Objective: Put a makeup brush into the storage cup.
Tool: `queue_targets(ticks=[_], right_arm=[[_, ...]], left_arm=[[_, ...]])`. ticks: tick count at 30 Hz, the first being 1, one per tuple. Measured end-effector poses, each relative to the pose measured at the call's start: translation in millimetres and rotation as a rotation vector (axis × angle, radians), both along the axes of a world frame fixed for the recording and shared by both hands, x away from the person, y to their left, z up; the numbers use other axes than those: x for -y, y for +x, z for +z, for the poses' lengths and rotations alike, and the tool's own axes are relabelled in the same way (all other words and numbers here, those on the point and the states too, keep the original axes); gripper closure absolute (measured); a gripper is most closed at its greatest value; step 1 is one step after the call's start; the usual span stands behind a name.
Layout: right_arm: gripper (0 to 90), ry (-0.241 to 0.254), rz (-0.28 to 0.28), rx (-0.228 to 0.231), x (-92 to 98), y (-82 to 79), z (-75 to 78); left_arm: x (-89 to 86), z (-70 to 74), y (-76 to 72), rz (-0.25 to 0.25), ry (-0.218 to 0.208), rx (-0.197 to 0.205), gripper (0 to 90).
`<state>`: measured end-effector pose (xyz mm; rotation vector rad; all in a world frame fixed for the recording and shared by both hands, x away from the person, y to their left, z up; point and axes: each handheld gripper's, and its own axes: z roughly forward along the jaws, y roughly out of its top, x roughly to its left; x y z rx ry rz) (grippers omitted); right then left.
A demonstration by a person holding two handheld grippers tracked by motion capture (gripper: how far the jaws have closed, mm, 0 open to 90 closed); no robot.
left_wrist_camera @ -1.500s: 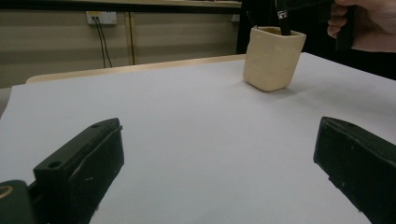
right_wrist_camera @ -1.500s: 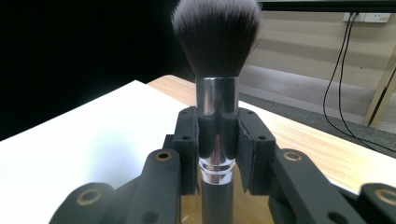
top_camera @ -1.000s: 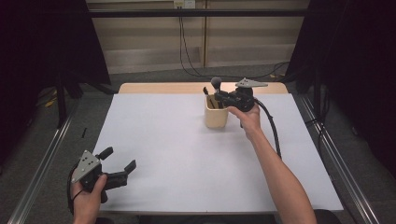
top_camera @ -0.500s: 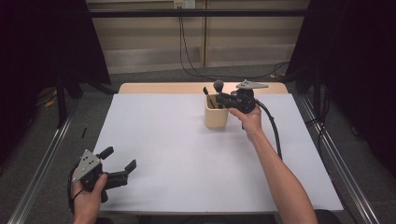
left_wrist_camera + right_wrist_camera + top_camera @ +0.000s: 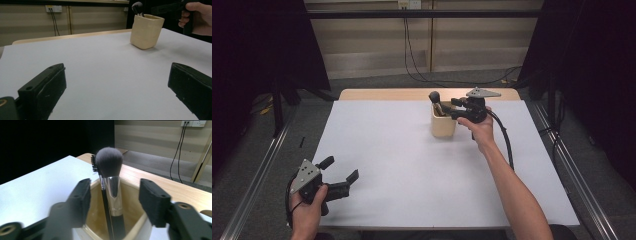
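High cam is looking down my table; both gripper cams are facing the cream ceramic cup (image 5: 443, 125), mine closest.

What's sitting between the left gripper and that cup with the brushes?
Nothing: the high view shows bare white table between the left gripper and the cup.

We see two bare forearms, no sleeves in sight. Each hand carries a matt black hand-held gripper: the left hand-held gripper (image 5: 339, 176) and the right hand-held gripper (image 5: 447, 107). A grey three-cornered plate with small holes sits on top of each, and a black cable trails behind. The jaws are blocky, with round screw holes.
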<state>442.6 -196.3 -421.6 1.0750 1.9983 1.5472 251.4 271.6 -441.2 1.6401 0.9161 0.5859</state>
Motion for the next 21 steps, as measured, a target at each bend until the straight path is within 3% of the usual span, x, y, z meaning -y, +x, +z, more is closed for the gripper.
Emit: queue_targets(ticks=[3, 11, 15, 19, 21], right_arm=[[22.5, -0.009, -0.019, -0.016, 3.7, -1.4, 0.0], [3.5, 0.003, -0.028, 0.014, 10.7, -9.0, 5.4], [3.3, 0.019, -0.032, 0.021, 14.8, -13.3, 7.9], [3.3, -0.001, -0.046, 0.021, 16.6, -17.6, 11.5], [3.3, -0.007, -0.042, 0.045, 17.3, -20.6, 11.8]], left_arm=[[1.9, -0.2, 1.4, -0.004, 0.000, -0.002, 1.8], [3.0, -1.8, 3.9, 0.010, 0.001, -0.010, 1.8], [3.3, -1.4, 4.1, 0.009, -0.001, -0.008, 1.8], [3.4, -1.3, 4.2, 0.005, -0.003, -0.008, 1.8], [3.2, -1.2, 3.8, 0.005, 0.000, -0.008, 1.8]])
